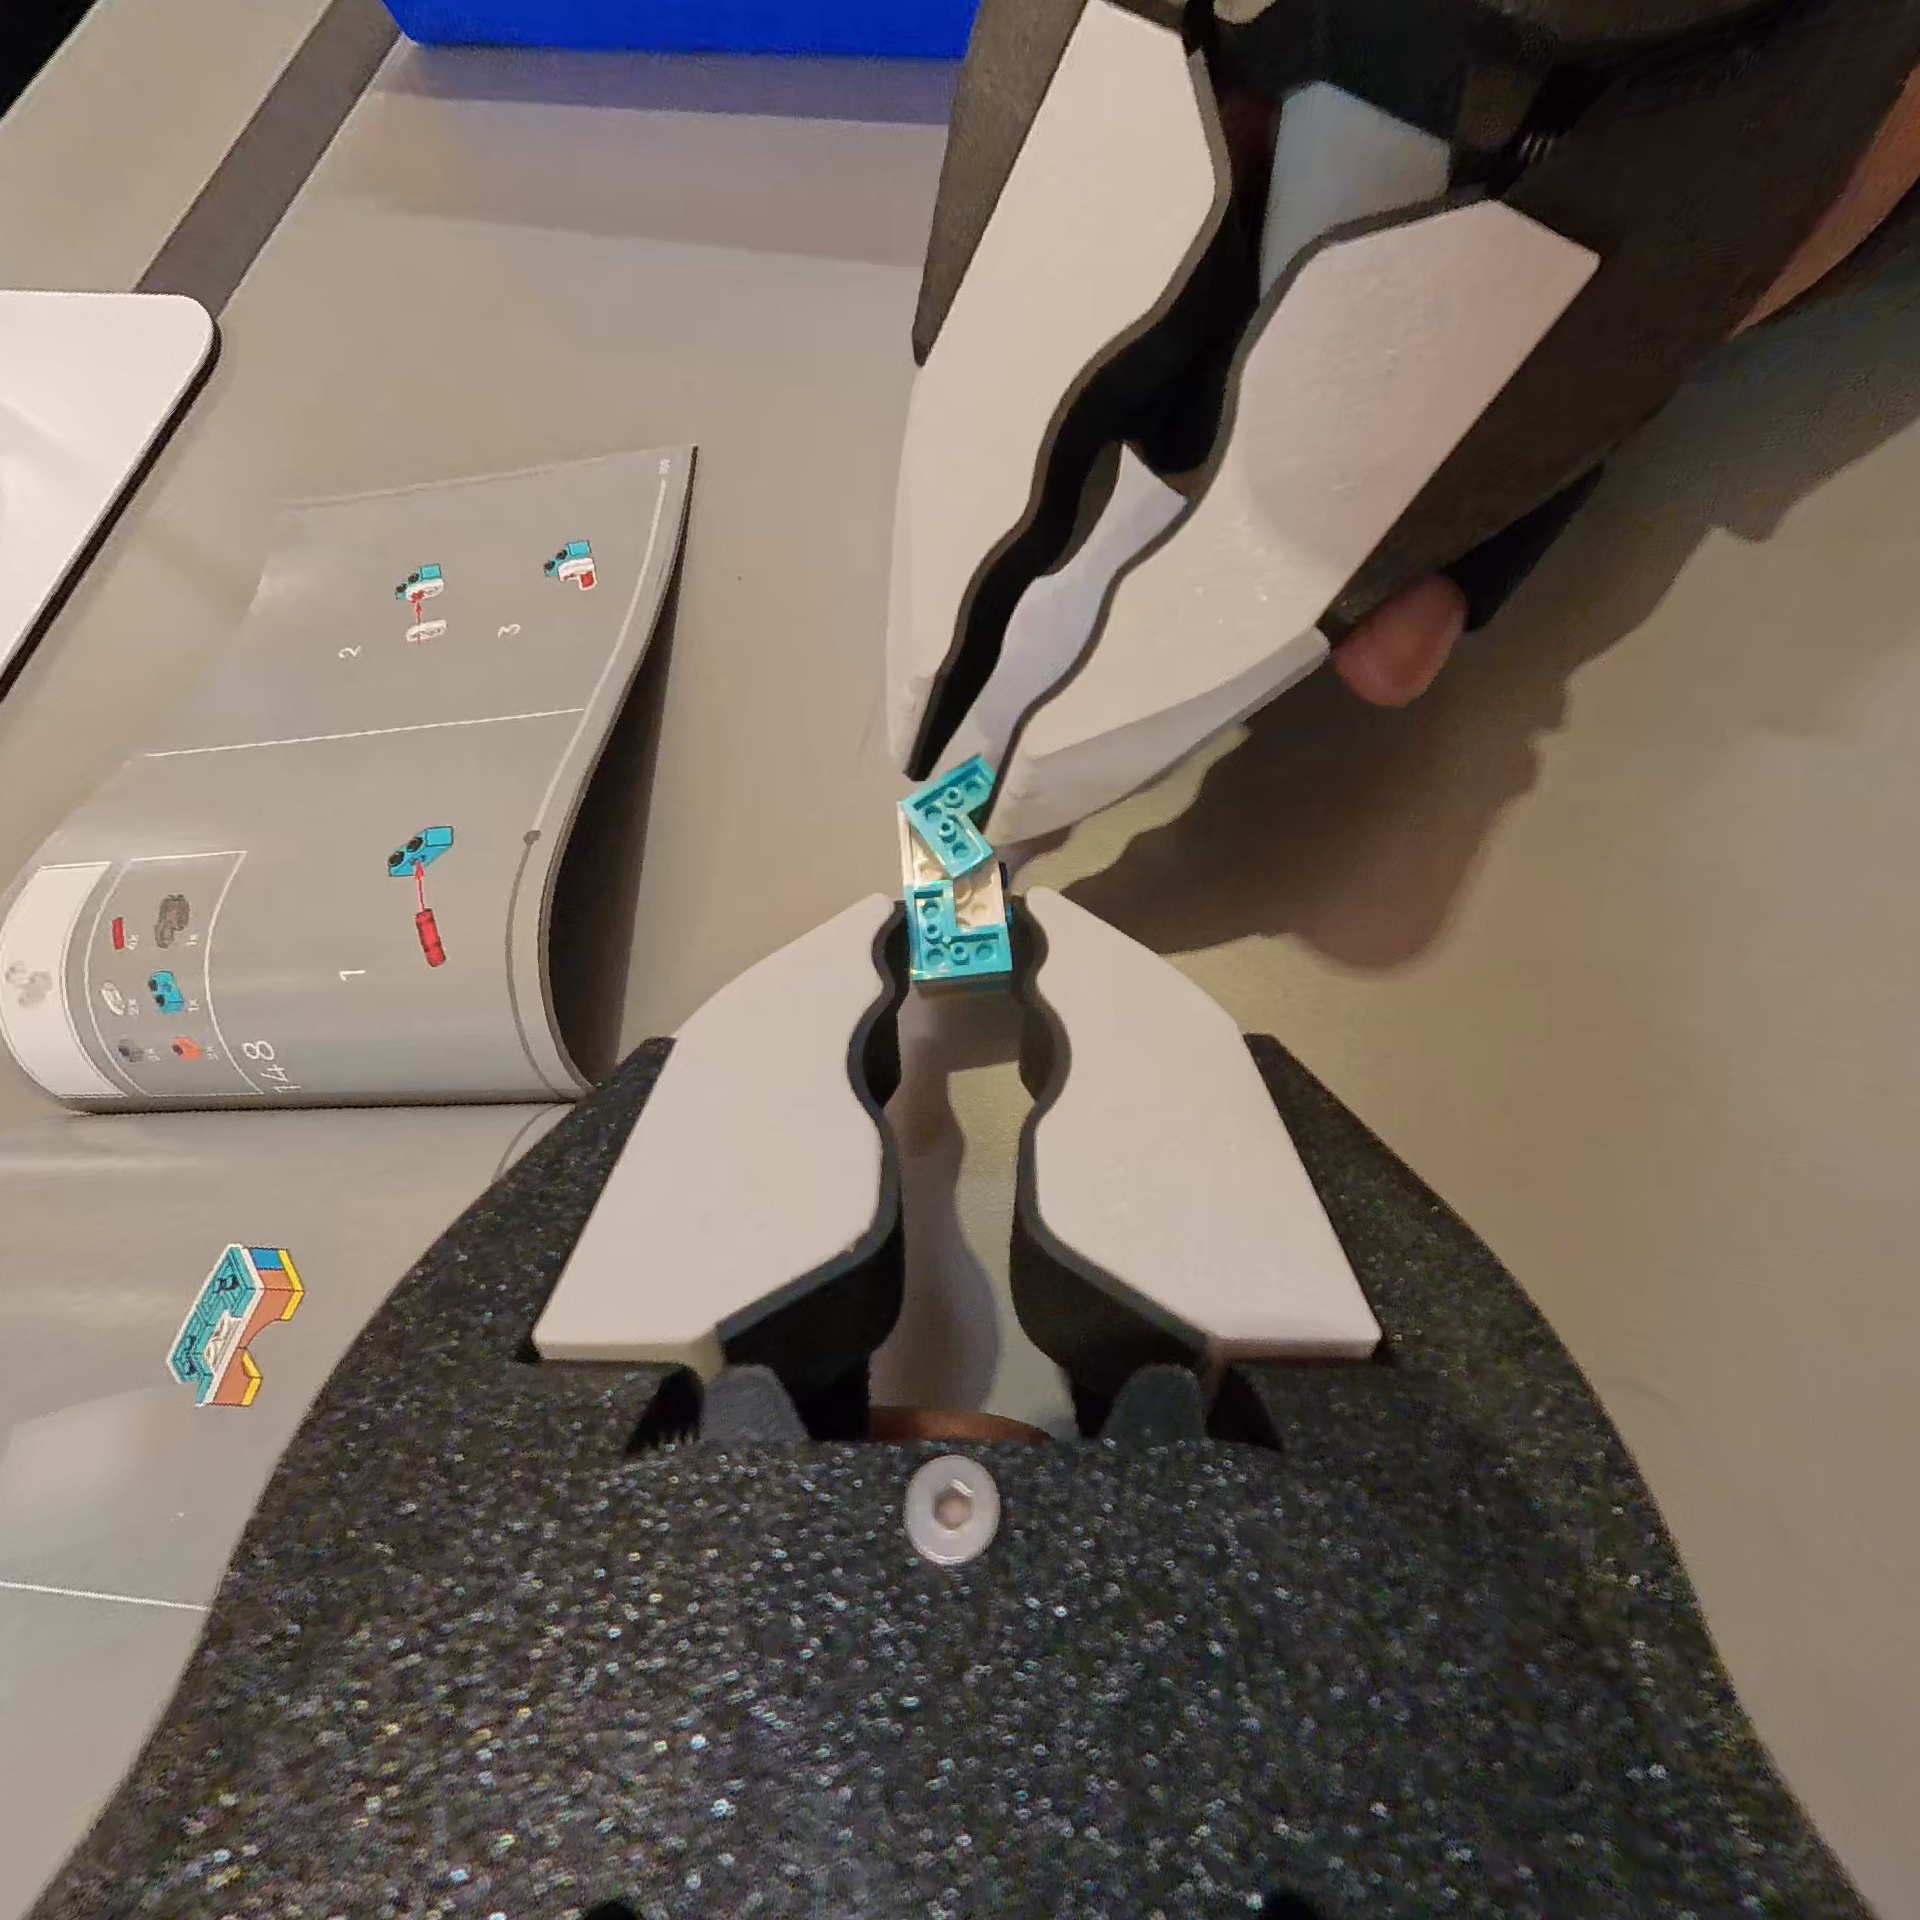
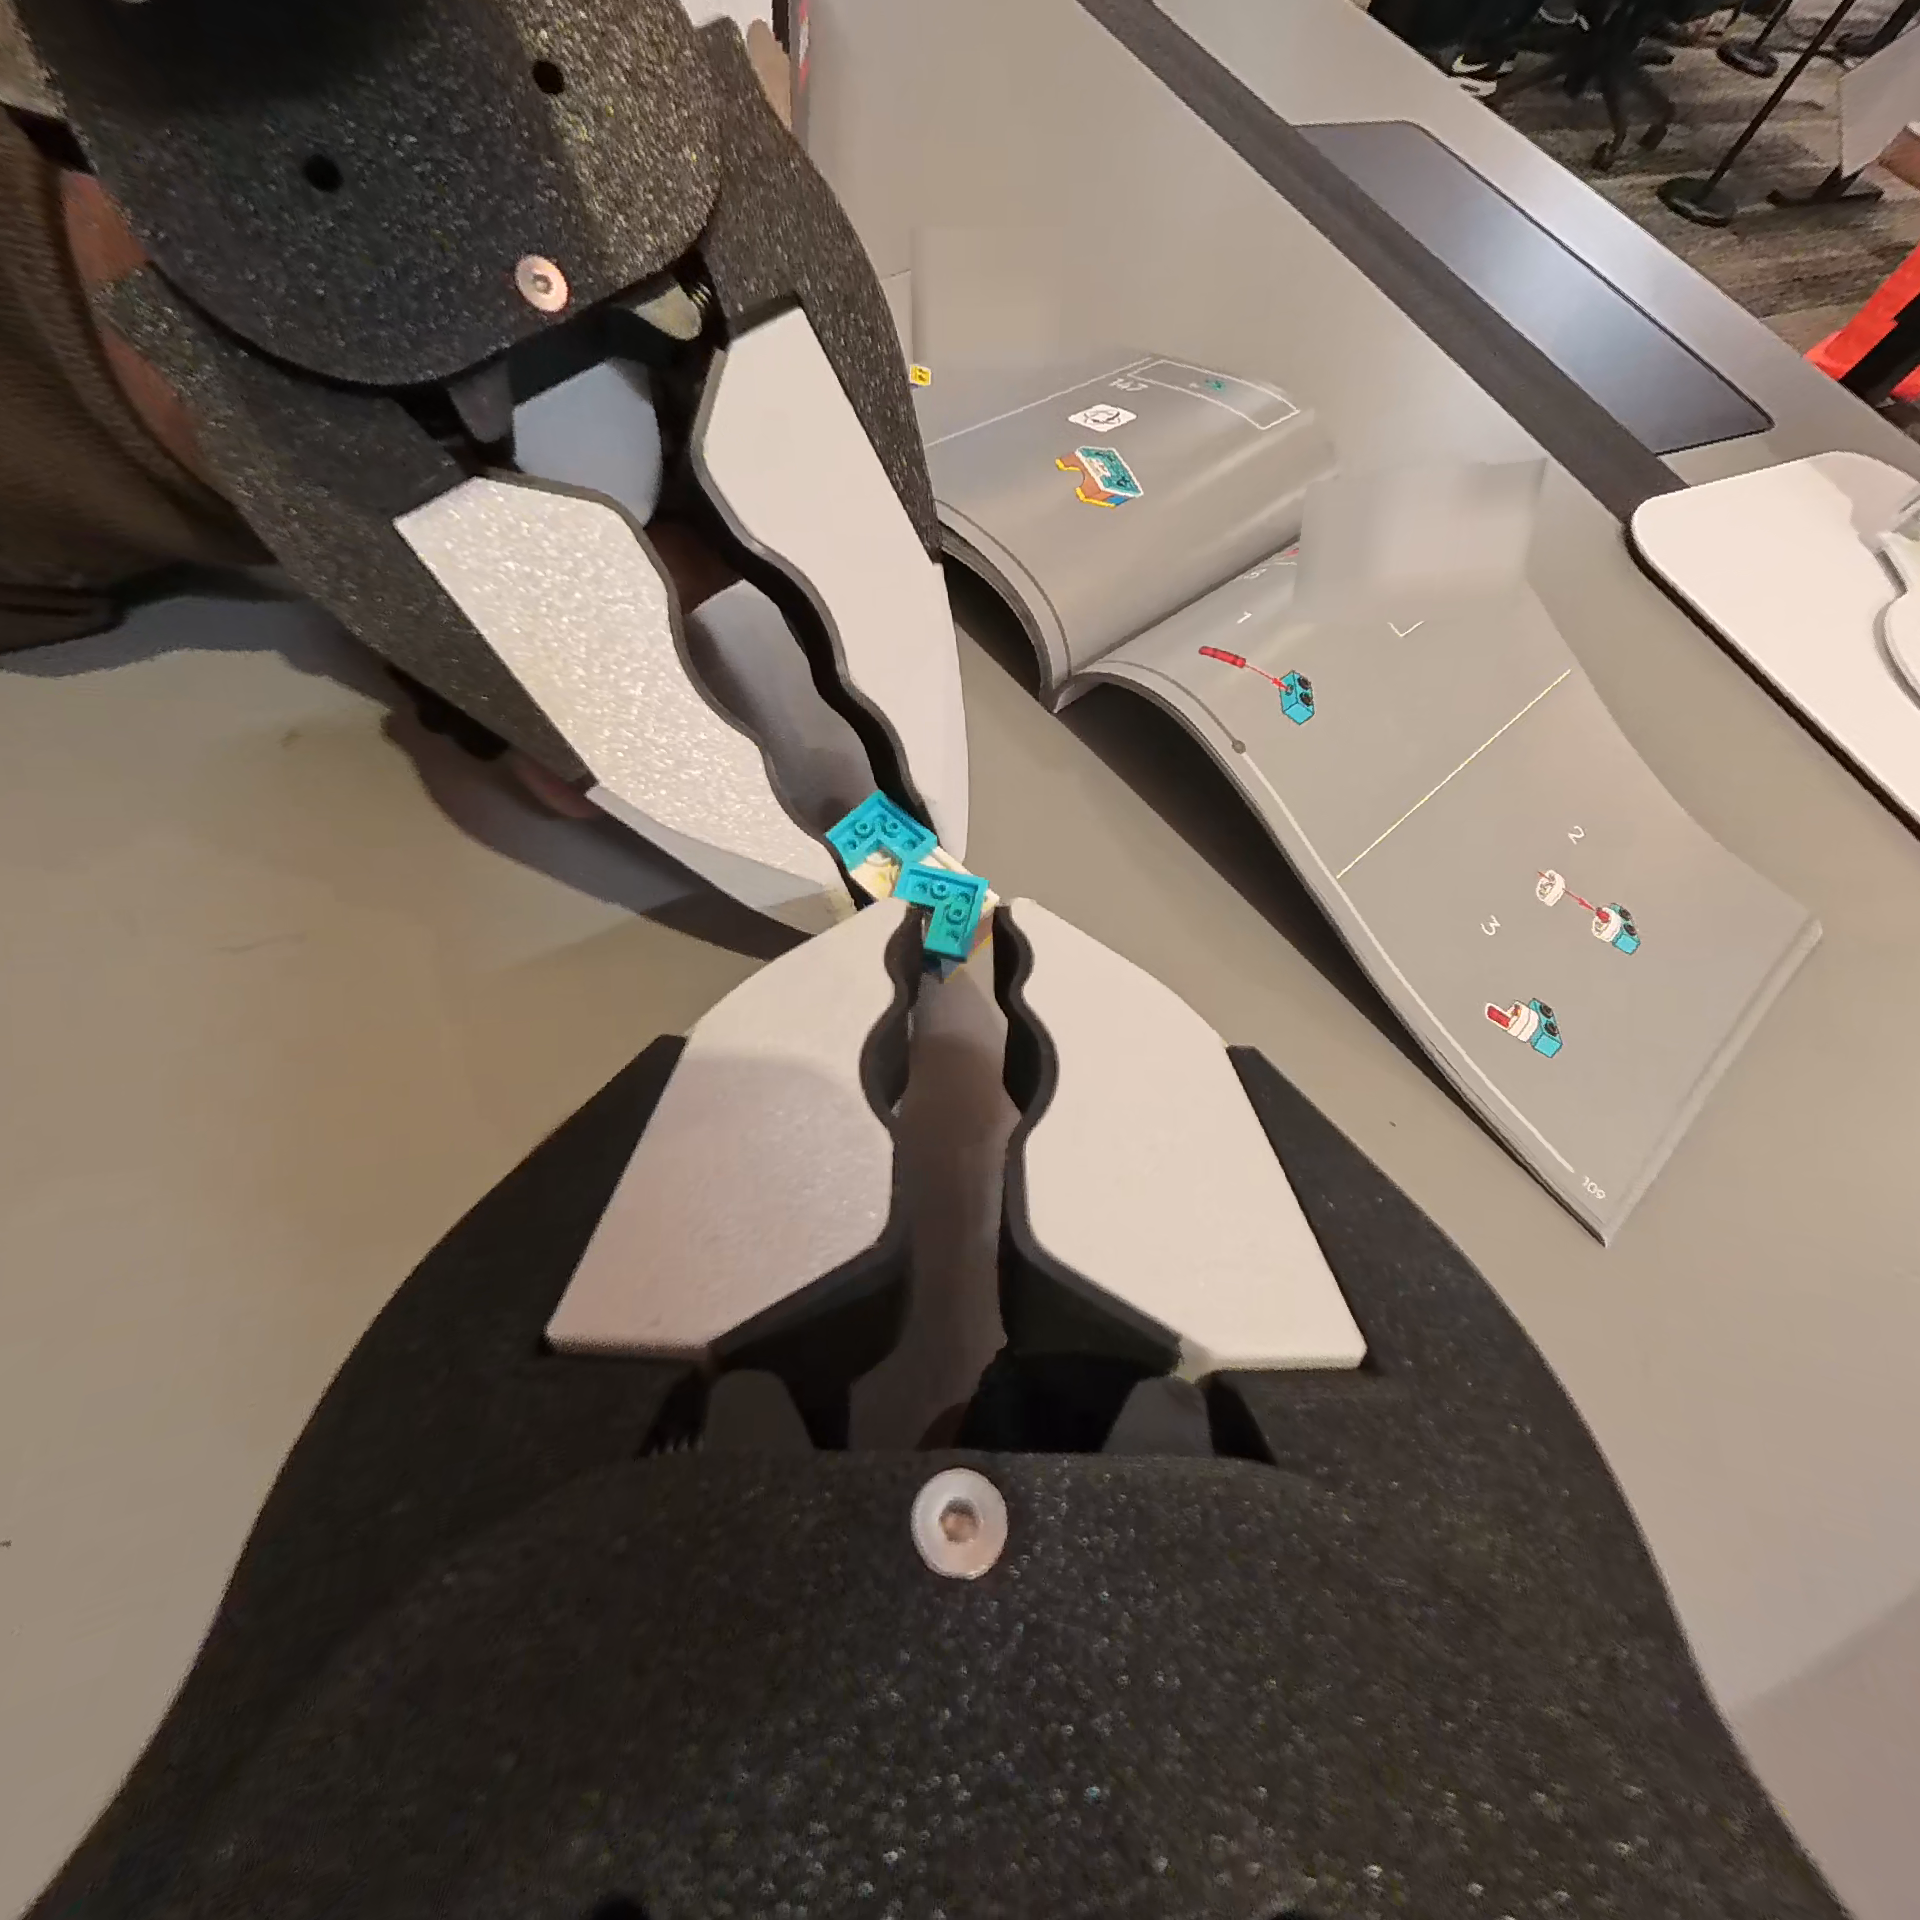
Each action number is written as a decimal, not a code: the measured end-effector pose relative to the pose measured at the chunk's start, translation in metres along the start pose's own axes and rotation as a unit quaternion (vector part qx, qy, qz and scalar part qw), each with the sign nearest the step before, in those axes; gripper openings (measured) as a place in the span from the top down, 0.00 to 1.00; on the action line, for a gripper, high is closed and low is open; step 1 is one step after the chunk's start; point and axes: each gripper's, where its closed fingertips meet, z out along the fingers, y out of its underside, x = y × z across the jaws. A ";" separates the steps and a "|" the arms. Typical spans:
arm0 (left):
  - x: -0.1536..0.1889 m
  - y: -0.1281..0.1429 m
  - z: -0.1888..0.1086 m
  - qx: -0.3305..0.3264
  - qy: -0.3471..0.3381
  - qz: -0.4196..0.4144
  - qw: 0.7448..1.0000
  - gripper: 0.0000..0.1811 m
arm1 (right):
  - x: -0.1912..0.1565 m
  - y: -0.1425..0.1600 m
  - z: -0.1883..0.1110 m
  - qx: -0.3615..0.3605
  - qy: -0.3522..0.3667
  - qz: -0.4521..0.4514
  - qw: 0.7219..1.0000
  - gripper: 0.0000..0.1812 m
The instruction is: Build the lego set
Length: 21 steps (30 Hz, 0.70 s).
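My left gripper (image 1: 958,925) is shut on a small assembly (image 1: 961,902): a white plate with a teal L-shaped plate (image 1: 951,948) on its near end. My right gripper (image 1: 966,774) comes in from the upper right, shut on a second teal L-shaped plate (image 1: 948,821), which lies tilted against the far end of the white plate. In the right wrist view my right gripper (image 2: 951,927) holds that second L-shaped plate (image 2: 940,902). My left gripper (image 2: 896,831) reaches in from the upper left with the assembly (image 2: 878,833). Both are held above the grey table.
An open instruction booklet (image 1: 395,790) lies on the table left of the grippers; it also shows in the right wrist view (image 2: 1455,831). A white tray (image 1: 73,416) sits beyond it, a blue box (image 1: 675,26) at the far edge. A gloved hand (image 1: 1392,644) holds the right gripper. My two grippers' fingertips are within a few centimetres of each other.
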 end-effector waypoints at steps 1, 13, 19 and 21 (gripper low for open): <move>0.000 0.000 0.000 0.000 0.001 -0.001 1.000 0.90 | 0.000 0.000 0.000 0.000 0.002 0.000 1.000 0.92; 0.001 0.000 0.000 0.002 0.005 -0.010 1.000 0.90 | 0.000 0.000 0.000 -0.002 0.007 0.006 1.000 0.90; 0.001 -0.001 0.000 0.006 0.008 -0.015 1.000 0.90 | 0.001 0.000 0.000 0.000 0.008 0.009 1.000 0.90; 0.001 0.000 0.000 0.007 0.009 -0.017 1.000 0.90 | 0.002 0.000 0.000 0.000 0.008 0.012 1.000 0.90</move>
